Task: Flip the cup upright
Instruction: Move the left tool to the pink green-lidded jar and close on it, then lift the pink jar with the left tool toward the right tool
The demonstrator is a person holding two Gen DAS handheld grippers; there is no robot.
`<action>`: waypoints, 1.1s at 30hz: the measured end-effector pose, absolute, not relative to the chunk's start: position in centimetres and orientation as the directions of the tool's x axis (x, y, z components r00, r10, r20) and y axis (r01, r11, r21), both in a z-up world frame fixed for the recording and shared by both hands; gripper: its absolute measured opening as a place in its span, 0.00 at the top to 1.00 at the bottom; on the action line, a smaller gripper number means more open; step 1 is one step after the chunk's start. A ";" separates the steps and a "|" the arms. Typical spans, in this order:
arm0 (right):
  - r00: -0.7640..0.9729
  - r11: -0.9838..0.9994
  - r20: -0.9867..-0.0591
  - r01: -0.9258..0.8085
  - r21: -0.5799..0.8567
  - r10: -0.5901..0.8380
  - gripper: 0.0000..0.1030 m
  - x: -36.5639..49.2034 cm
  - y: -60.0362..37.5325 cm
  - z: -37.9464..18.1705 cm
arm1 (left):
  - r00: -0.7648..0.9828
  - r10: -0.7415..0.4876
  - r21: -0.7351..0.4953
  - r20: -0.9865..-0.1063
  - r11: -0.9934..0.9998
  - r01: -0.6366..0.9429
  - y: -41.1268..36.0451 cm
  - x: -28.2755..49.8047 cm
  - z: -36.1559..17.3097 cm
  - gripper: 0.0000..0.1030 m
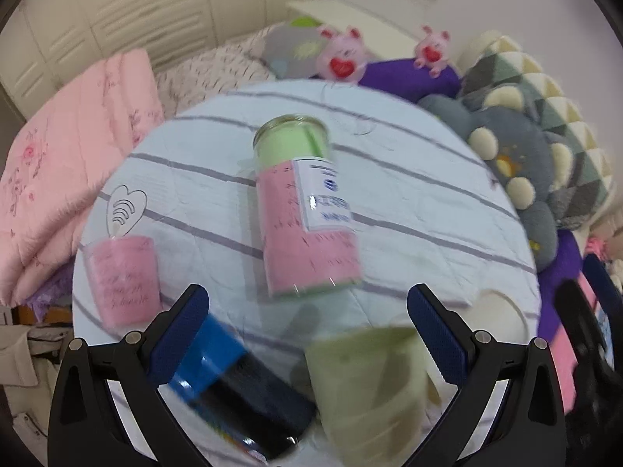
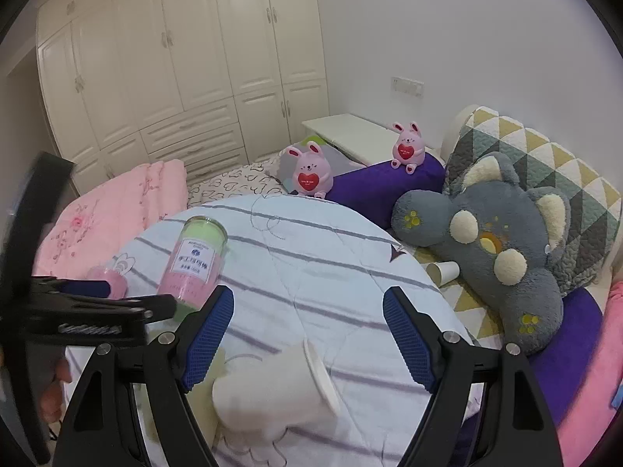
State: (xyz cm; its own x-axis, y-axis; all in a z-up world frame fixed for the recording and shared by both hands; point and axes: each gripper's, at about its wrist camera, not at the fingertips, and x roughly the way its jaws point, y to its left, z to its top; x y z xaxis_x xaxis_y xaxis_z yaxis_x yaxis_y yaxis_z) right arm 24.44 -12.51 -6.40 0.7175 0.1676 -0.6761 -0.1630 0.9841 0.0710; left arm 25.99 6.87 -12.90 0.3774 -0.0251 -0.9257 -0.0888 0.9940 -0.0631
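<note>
Right gripper [image 2: 307,336] hangs wide open at lower centre of its frame, jaws either side of the white paper cup [image 2: 272,385], likely lining up a grasp. That cup lies on its side on the striped round table [image 2: 350,272], rim toward upper right, long axis slanting. Left gripper [image 1: 307,334], also wide, holds nothing above a greenish cup [image 1: 370,381].

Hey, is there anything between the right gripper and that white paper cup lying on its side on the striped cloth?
Nothing visible. The white paper cup lies on its side on the striped cloth, already low between the open fingers of the right gripper. The tall jar stands farther back to the left, clear of it.
</note>
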 end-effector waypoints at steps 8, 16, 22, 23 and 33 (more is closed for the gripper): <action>0.682 0.979 -0.705 -0.178 0.102 0.197 0.22 27.2 -12.2 -8.3 | 0.228 -0.095 -0.132 -0.969 0.980 -0.152 7.9 30.2 -17.0 0.00; 0.663 0.977 -0.718 -0.173 0.129 0.212 0.22 27.9 -12.4 -9.1 | 0.206 -0.117 -0.148 -0.971 0.979 -0.141 7.4 31.1 -18.5 0.31; 0.667 0.979 -0.718 -0.163 0.121 0.199 0.22 27.6 -12.3 -8.8 | 0.344 -0.118 -0.164 -0.932 0.981 -0.108 7.5 29.5 -15.4 0.32; 0.669 0.979 -0.717 -0.163 0.119 0.198 0.22 27.4 -12.3 -8.7 | 0.372 -0.121 -0.168 -0.920 0.981 -0.098 7.5 29.1 -14.5 0.32; 0.703 0.981 -0.685 -0.167 0.103 0.192 0.22 25.0 -12.2 -6.8 | 0.468 -0.139 -0.197 -0.873 0.978 -0.076 8.0 26.1 -11.4 0.32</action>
State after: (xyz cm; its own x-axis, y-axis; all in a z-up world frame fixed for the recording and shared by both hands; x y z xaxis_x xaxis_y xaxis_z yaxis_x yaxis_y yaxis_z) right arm 24.96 -12.21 -6.83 0.7033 0.1916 -0.6846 -0.1671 0.9806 0.1028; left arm 26.13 8.04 -11.38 0.4677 -0.1392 -0.8729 -0.0759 0.9775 -0.1966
